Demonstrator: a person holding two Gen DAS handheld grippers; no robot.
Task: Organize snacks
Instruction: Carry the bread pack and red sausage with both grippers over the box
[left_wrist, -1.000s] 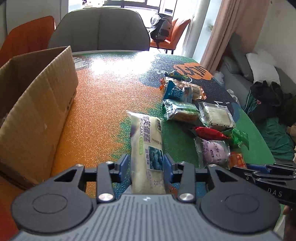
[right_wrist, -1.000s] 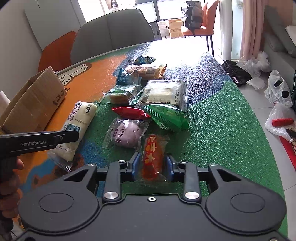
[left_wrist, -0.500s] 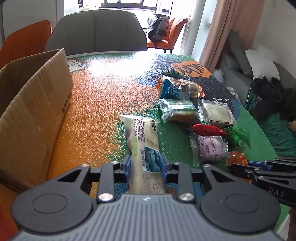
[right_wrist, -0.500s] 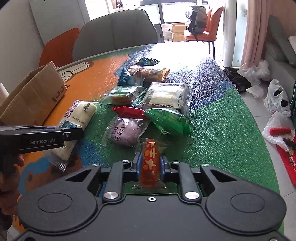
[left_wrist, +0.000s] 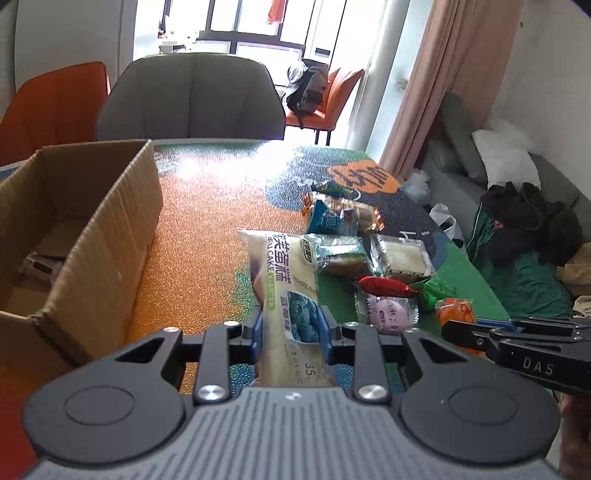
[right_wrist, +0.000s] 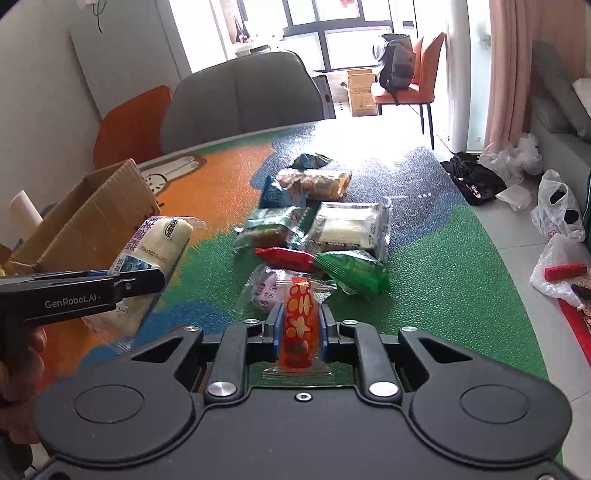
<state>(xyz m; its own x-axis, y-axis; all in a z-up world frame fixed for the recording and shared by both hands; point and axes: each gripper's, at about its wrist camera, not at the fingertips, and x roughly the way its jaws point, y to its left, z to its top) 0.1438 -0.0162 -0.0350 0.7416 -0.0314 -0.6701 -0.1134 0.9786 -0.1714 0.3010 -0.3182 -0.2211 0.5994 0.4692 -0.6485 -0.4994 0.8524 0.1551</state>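
Note:
My left gripper (left_wrist: 291, 326) is shut on a long white cake packet (left_wrist: 286, 280) and holds it lifted above the table, beside the open cardboard box (left_wrist: 107, 229). The packet also shows in the right wrist view (right_wrist: 155, 251), as does the left gripper (right_wrist: 140, 282). My right gripper (right_wrist: 299, 326) is shut on a small orange snack packet (right_wrist: 298, 325) and holds it raised off the table. The orange packet (left_wrist: 454, 310) and the right gripper (left_wrist: 476, 332) show at the right of the left wrist view. Several other snack packets (right_wrist: 347, 225) lie on the table.
The cardboard box (right_wrist: 85, 218) stands on the left of the colourful table (right_wrist: 443, 258). A grey chair (left_wrist: 188, 99) and an orange chair (left_wrist: 55, 99) stand behind the table. Bags lie on the floor (right_wrist: 554, 210) to the right.
Both grippers have closed on their packets and lifted them off the table. The white cake packet now tilts up, nearer the box.

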